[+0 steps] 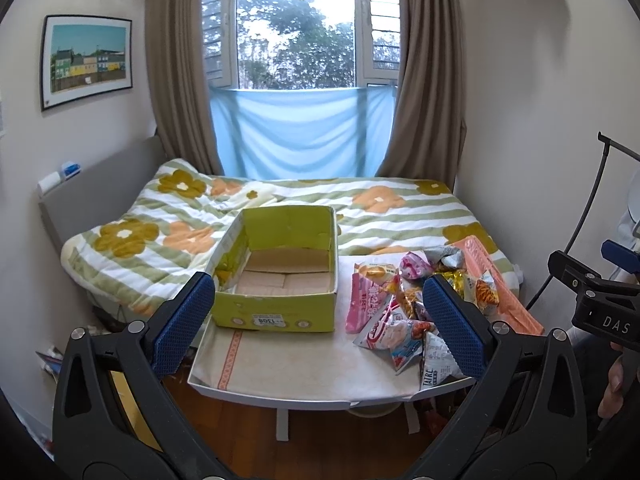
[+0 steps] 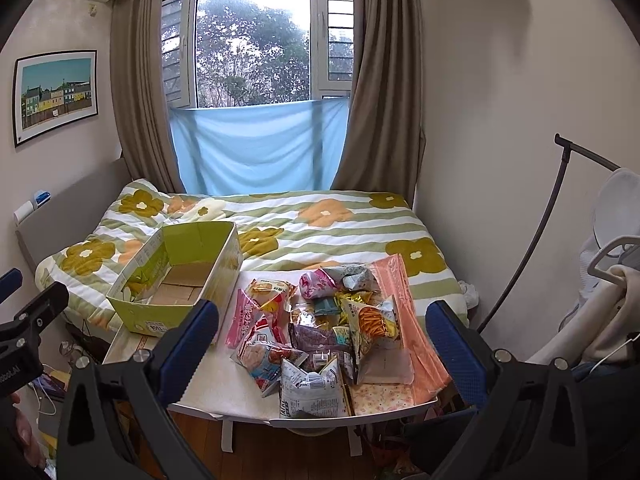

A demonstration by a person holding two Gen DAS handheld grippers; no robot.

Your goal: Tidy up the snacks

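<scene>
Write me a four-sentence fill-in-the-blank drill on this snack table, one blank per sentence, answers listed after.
1. The green box holds ____ snacks.
2. The snack pile lies to the box's ____.
3. Both claws, left and right, are ____.
4. Behind the table stands a ____ with a flowered cover.

Answers: no; right; open; bed

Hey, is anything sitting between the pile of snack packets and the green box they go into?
Nothing visible. The snack pile and the open, empty green box stand side by side on the white table, with only bare tabletop between them.
</scene>
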